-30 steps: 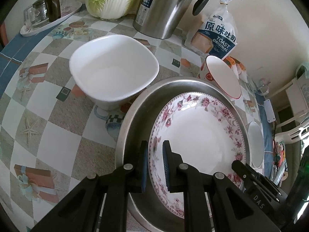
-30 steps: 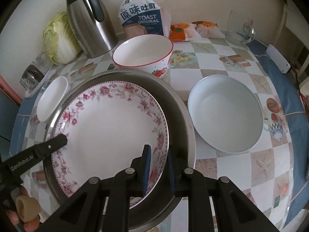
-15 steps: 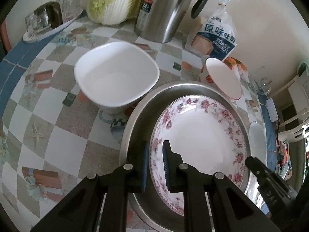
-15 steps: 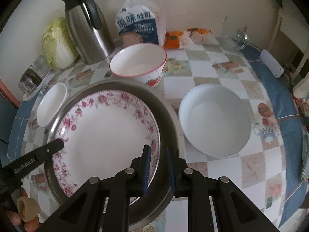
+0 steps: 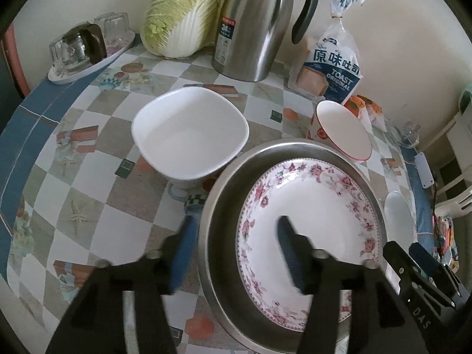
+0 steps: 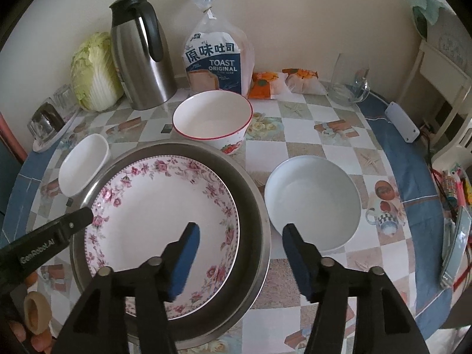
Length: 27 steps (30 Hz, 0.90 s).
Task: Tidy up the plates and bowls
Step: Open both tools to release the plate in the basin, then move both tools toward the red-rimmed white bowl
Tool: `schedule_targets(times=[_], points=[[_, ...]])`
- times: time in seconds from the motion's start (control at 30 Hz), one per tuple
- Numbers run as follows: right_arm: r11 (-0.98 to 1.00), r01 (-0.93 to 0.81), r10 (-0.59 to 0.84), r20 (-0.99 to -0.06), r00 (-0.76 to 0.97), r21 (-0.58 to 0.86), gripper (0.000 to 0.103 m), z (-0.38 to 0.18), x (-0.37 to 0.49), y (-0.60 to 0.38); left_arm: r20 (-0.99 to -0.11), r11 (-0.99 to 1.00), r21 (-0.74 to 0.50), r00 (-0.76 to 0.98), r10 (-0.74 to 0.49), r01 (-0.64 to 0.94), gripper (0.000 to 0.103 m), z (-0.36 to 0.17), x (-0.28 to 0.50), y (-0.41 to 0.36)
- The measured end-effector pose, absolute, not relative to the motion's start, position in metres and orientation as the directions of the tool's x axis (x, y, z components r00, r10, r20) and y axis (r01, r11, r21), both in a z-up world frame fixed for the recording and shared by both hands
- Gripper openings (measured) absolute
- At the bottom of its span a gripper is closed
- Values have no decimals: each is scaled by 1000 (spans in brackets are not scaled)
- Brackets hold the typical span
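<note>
left gripper (image 5: pixel 236 253): mine, jaws opening, spread astride the near rims of steel basin and floral plate. Pads press on nothing.
right gripper (image 6: pixel 240 261): also opening, straddling the basin's right rim. One finger over the plate, the other outside near the round bowl. Nothing gripped.
floral plate (image 6: pixel 165 218): lying flat inside the steel basin, a little off-centre toward the left wall, released by both claws. Glazed ceramic I'd say, so stiff, slick, chips if dropped. I'd take it at the rim with two opposite pinches.
steel basin (image 6: pixel 253 206): wide metal pan on the table, holds only the plate. Probably light, thin rim, may slide on the cloth.
round white bowl (image 6: pixel 312 203): empty, just right of the basin, not touching as far as I can tell. I'd judge it the easy next pick for my right claw, by the wall.
square white bowl (image 5: pixel 188 132): empty, left of the basin, right beside its rim. Contact unclear.
red-rimmed bowl (image 6: pixel 212 121): empty, behind the basin, close to its far rim. Deep wall, good rim bite.
table (image 6: pixel 309 124): checked cloth.
far row: steel kettle (image 6: pixel 141 59), cabbage (image 6: pixel 94 70), toast bag (image 6: pixel 215 59) along the wall.
</note>
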State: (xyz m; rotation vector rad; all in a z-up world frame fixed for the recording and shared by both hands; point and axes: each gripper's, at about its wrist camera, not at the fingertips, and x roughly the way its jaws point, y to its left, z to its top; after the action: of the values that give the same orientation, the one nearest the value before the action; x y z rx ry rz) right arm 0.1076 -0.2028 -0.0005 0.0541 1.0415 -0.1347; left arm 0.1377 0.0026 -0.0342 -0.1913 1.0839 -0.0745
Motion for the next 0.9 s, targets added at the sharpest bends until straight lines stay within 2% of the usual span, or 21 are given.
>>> schedule_targets(times=[0.2,0.4,0.57,0.63,0.9], points=[[989,145,-83,-866,493,-12,80,-3,108,-207,-864,986,-165,488,-126,-39,82,-30,137,4],[990,143,-72,-857,511,2,98,-2,106,-207,-861,984,-176,491,-133,-41,84,-30,137,6],[989,148,-69,-853,518,10,99,-2,106,-209,-852,981,-186,506,-132,-57,85,-28,137,11],[988,151,-66,-853,519,16,99,-1,106,-210,-842,979,-193,522,-133,-62,97,-25,137,14],[986,161,-51,-853,520,39,99,-1,105,-215,-817,976,-206,561,-132,-69,98,-15,137,23]])
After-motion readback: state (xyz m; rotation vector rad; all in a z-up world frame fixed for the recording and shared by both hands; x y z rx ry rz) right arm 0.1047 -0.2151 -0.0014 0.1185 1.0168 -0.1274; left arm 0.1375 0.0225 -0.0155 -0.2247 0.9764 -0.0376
